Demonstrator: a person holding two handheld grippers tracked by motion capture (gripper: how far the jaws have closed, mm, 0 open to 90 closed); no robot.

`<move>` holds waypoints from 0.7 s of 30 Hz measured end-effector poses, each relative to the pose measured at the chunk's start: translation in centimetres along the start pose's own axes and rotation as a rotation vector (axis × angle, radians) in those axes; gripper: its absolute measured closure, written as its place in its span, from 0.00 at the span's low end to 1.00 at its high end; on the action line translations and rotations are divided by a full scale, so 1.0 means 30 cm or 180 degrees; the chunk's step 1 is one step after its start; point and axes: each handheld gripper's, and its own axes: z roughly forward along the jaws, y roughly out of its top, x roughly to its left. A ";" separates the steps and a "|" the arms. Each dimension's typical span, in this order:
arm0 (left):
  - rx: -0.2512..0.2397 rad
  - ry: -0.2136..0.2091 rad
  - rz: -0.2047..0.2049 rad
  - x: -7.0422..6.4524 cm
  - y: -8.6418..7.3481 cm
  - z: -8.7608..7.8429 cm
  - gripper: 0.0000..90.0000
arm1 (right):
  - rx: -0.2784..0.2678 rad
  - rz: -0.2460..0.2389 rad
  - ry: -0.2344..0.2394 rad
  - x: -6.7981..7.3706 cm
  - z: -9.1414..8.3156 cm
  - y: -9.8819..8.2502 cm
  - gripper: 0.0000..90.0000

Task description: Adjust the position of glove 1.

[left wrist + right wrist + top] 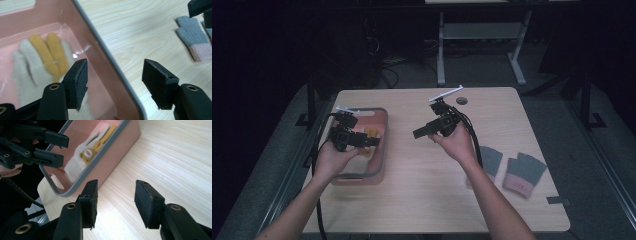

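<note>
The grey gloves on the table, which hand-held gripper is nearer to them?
Right. The right hand-held gripper hovers mid-table, left of the grey gloves; the left hand-held gripper is over the pink bin.

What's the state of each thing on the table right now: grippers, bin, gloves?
Left gripper: open, empty, held over the bin's rim.
Right gripper: open, empty, above bare tabletop.
Pink plastic bin with grey rim: upright, no lid, holds gloves.
White and yellow knit gloves: lying flat inside the bin.
Grey knit gloves with pink cuffs: lying flat on the light wooden table, outside the bin.
</note>
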 end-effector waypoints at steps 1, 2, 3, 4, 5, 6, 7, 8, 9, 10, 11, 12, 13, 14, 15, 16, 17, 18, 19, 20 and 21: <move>-0.0009 -0.0019 -0.0001 -0.007 0.003 0.002 0.41 | -0.0001 0.0008 -0.0011 -0.003 -0.007 -0.004 0.58; -0.0043 -0.0044 0.0020 -0.018 0.008 0.004 0.40 | -0.0015 0.0003 -0.0044 -0.012 -0.020 -0.012 0.57; -0.0086 -0.0046 0.0018 -0.024 0.010 0.004 0.40 | -0.0023 0.0017 -0.0048 -0.014 -0.025 -0.016 0.56; -0.0121 -0.0040 0.0016 -0.029 0.012 0.004 0.39 | -0.0029 0.0025 -0.0052 -0.019 -0.032 -0.021 0.56; -0.0121 -0.0040 0.0016 -0.029 0.012 0.004 0.39 | -0.0029 0.0025 -0.0052 -0.019 -0.032 -0.021 0.56; -0.0135 -0.0059 0.0011 -0.034 0.014 0.006 0.39 | -0.0047 0.0037 -0.0058 -0.022 -0.039 -0.027 0.56; -0.0138 -0.0078 0.0015 -0.040 0.016 0.009 0.39 | -0.0052 0.0033 -0.0072 -0.027 -0.045 -0.033 0.56; -0.0137 -0.0072 0.0033 -0.047 0.017 0.011 0.39 | -0.0057 0.0041 -0.0097 -0.033 -0.054 -0.042 0.55; -0.0137 -0.0076 0.0055 -0.054 0.018 0.014 0.39 | -0.0065 0.0059 -0.0120 -0.038 -0.060 -0.050 0.55; -0.0141 -0.0086 0.0061 -0.061 0.019 0.017 0.39 | -0.0059 0.0086 -0.0135 -0.051 -0.074 -0.065 0.55; -0.0142 -0.0088 0.0069 -0.066 0.020 0.019 0.39 | -0.0059 0.0086 -0.0135 -0.051 -0.074 -0.065 0.55; -0.0144 -0.0106 0.0082 -0.075 0.023 0.023 0.38 | -0.0078 0.0103 -0.0167 -0.060 -0.088 -0.078 0.54; -0.0149 -0.0132 0.0086 -0.088 0.026 0.031 0.38 | -0.0068 0.0107 -0.0170 -0.063 -0.095 -0.082 0.54; -0.0147 -0.0144 0.0090 -0.095 0.028 0.036 0.37 | -0.0081 0.0106 -0.0189 -0.067 -0.101 -0.088 0.54; -0.0148 -0.0163 0.0100 -0.103 0.031 0.040 0.35 | -0.0080 0.0122 -0.0197 -0.069 -0.109 -0.095 0.54; -0.0146 -0.0172 0.0115 -0.111 0.033 0.044 0.34 | -0.0078 0.0136 -0.0207 -0.073 -0.117 -0.101 0.54; -0.0154 -0.0191 0.0136 -0.119 0.035 0.049 0.33 | -0.0085 0.0140 -0.0214 -0.076 -0.126 -0.108 0.53; -0.0160 -0.0210 0.0154 -0.126 0.037 0.053 0.33 | -0.0093 0.0152 -0.0211 -0.080 -0.135 -0.116 0.53; -0.0160 -0.0227 0.0166 -0.133 0.038 0.057 0.33 | -0.0109 0.0167 -0.0218 -0.084 -0.141 -0.124 0.52; -0.0158 -0.0239 0.0182 -0.140 0.039 0.062 0.33 | -0.0092 0.0167 -0.0234 -0.089 -0.150 -0.133 0.52; -0.0158 -0.0239 0.0182 -0.140 0.039 0.062 0.33 | -0.0092 0.0167 -0.0234 -0.089 -0.150 -0.133 0.52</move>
